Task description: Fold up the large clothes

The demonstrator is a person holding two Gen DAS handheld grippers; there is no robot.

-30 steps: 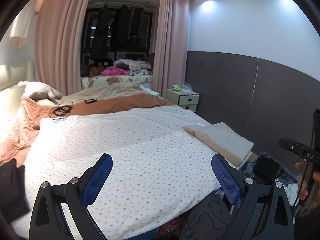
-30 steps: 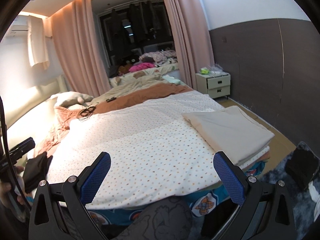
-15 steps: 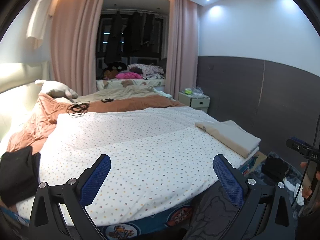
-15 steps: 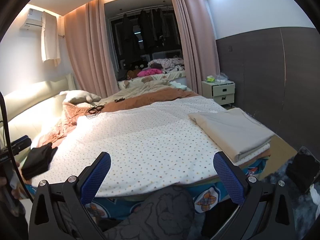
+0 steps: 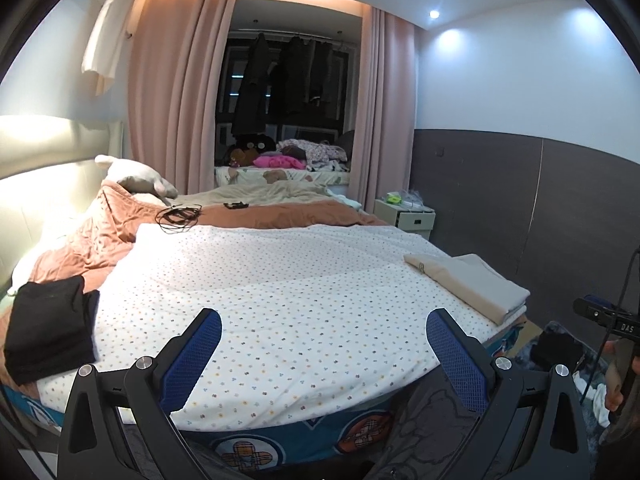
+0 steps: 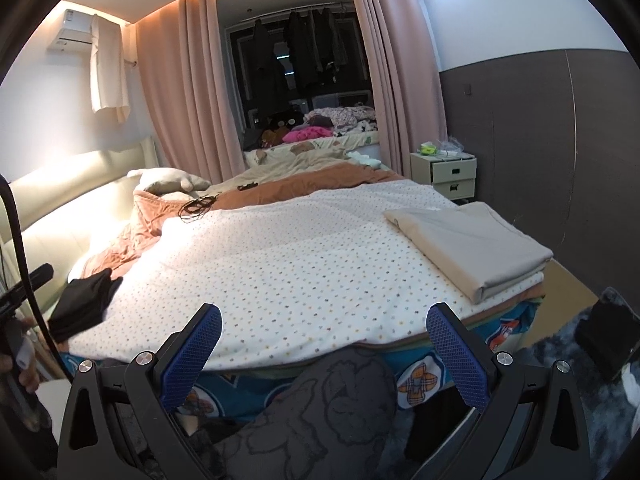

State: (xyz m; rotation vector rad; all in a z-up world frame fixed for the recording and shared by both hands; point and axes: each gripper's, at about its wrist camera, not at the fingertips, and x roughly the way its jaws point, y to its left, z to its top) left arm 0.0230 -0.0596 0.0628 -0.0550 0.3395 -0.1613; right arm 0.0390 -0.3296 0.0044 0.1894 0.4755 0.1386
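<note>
A folded beige garment (image 5: 468,282) lies at the right edge of the bed (image 5: 280,304), which has a dotted white sheet; it also shows in the right wrist view (image 6: 468,246). A folded black garment (image 5: 50,334) lies at the bed's left near corner, also in the right wrist view (image 6: 82,306). My left gripper (image 5: 323,354) is open and empty, held above the bed's near edge. My right gripper (image 6: 323,354) is open and empty, back from the bed's foot. Each gripper shows at the edge of the other's view.
An orange-brown blanket (image 5: 120,232) and a pillow (image 5: 136,178) lie at the head, with black cables (image 5: 178,216) on it. A nightstand (image 6: 448,174) stands by the dark wall panel. Pink curtains, hanging clothes and a cluttered second bed (image 5: 280,168) lie beyond. Dark things lie on the floor rug (image 6: 608,336).
Both grippers have pulled back and tilted up, so more of the room and the bed's near edge show. The black garment has come fully into view. Both stay open.
</note>
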